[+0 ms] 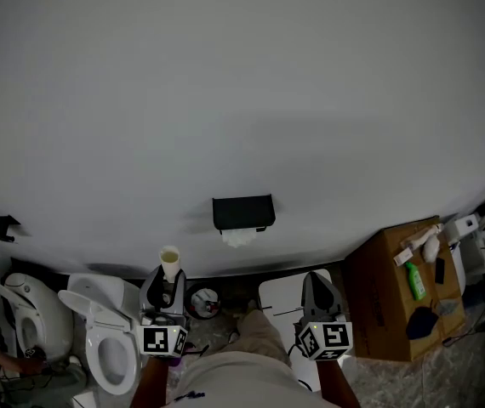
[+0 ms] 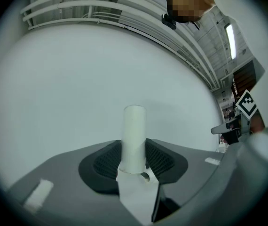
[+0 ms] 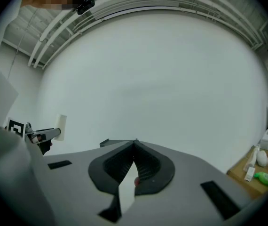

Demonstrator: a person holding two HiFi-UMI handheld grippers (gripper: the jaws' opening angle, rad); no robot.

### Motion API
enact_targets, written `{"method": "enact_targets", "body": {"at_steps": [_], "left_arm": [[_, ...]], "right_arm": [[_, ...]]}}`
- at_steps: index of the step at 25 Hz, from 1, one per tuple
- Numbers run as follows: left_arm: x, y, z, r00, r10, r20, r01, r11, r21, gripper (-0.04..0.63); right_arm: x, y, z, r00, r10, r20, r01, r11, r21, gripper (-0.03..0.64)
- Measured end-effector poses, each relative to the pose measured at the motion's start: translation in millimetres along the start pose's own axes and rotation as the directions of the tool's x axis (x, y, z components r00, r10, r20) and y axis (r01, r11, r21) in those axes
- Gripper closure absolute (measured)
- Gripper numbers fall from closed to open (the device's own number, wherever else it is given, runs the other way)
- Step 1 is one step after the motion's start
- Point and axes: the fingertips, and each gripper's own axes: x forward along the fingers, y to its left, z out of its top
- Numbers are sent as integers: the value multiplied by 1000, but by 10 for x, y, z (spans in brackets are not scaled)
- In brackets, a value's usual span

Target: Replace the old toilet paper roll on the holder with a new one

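Observation:
A black toilet paper holder (image 1: 242, 212) hangs on the white wall, with white paper (image 1: 240, 238) showing under it. My left gripper (image 1: 168, 286) is shut on a bare cardboard tube (image 1: 170, 263), which stands upright between its pads (image 2: 160, 161). The same tube (image 2: 134, 140) fills the middle of the left gripper view. My right gripper (image 1: 316, 280) is level with it on the right; its jaws (image 3: 135, 144) are shut with nothing between them. The holder's (image 3: 109, 142) top edge peeks from behind the right jaws. No new roll is visible.
Two white toilets (image 1: 106, 330) (image 1: 21, 313) stand at lower left. A cardboard box (image 1: 387, 296) at right carries a green bottle (image 1: 414, 280) and other small items. A small black fitting (image 1: 2, 226) is on the wall at left. A person's legs are below, between the grippers.

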Motion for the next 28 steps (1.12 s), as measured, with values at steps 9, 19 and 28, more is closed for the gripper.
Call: {"method": "enact_targets", "body": {"at_steps": [9,19,28], "left_arm": [[-106,82,-14,999,34,2,-34,999,0,428],[-182,49,-20,999,33,-1,-33,999,6,428],[-205,3,-69,999,30,-15,-30,999,-18,428]], "right_arm": [[-21,-75,-22,1000,-8,-13,8,999,-47,615],[5,-182,84,1000,-27,8,28,996,-80,615],[-12,-127,36,1000,-8,-8,8,997,-82,615]]}}
